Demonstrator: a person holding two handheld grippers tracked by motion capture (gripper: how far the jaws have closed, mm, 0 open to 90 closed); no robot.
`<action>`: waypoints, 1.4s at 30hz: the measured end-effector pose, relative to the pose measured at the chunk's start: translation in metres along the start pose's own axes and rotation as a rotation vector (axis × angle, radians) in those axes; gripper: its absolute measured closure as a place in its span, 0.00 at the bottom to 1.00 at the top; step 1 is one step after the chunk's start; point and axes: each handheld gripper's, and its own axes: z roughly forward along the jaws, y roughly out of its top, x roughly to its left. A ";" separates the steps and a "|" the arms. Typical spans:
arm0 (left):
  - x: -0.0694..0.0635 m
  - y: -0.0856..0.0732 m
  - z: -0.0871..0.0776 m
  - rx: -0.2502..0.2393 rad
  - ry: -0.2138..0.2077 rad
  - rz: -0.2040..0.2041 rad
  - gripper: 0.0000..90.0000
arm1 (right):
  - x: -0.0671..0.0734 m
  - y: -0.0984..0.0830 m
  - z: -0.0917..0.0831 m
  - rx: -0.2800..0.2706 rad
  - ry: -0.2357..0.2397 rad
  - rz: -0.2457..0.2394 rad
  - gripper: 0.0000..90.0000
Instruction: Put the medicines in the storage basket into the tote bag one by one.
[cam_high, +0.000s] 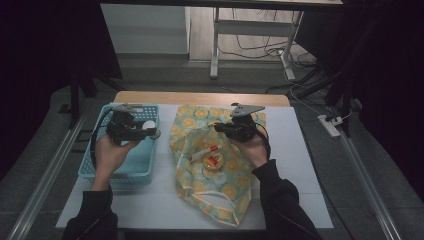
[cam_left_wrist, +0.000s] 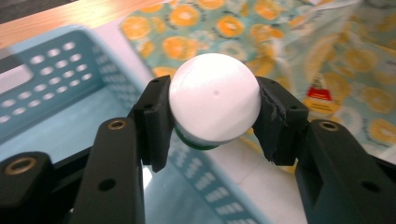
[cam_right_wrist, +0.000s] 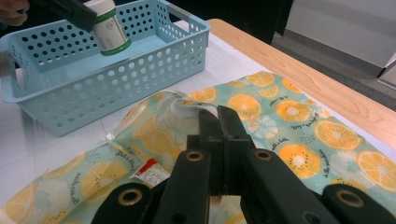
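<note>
A white bottle with a green band (cam_left_wrist: 214, 98) hangs above the blue perforated basket (cam_high: 135, 170), and my left gripper (cam_high: 150, 131) is shut on its sides. In the right gripper view the same bottle (cam_right_wrist: 109, 28) hovers over the basket (cam_right_wrist: 116, 79). An orange-print fabric bag (cam_high: 220, 190) lies on the white table top, mouth toward the basket. My right gripper (cam_right_wrist: 217, 114) has its jaws pressed together on the bag's raised rim (cam_right_wrist: 187, 105). Inside the bag lie a red-and-white packet (cam_high: 205, 152) and a small round item with red on it (cam_high: 214, 161).
The basket stands at the table's left, with its bottom (cam_left_wrist: 46, 140) bare under the bottle. A wooden strip (cam_high: 200, 97) runs along the table's far edge. The white surface (cam_high: 300, 165) lies to the right of the bag. A power strip (cam_high: 330, 125) and cables lie on the floor beyond.
</note>
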 end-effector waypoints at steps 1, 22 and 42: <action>-0.004 0.002 0.001 0.001 -0.008 0.008 0.56 | 0.000 0.000 0.000 0.000 0.000 0.000 1.00; -0.063 0.023 0.031 0.039 -0.155 0.140 0.56 | 0.000 0.001 -0.001 -0.003 0.000 -0.004 1.00; -0.104 0.034 0.065 0.057 -0.226 0.234 0.56 | 0.001 0.002 -0.001 -0.005 0.000 -0.009 1.00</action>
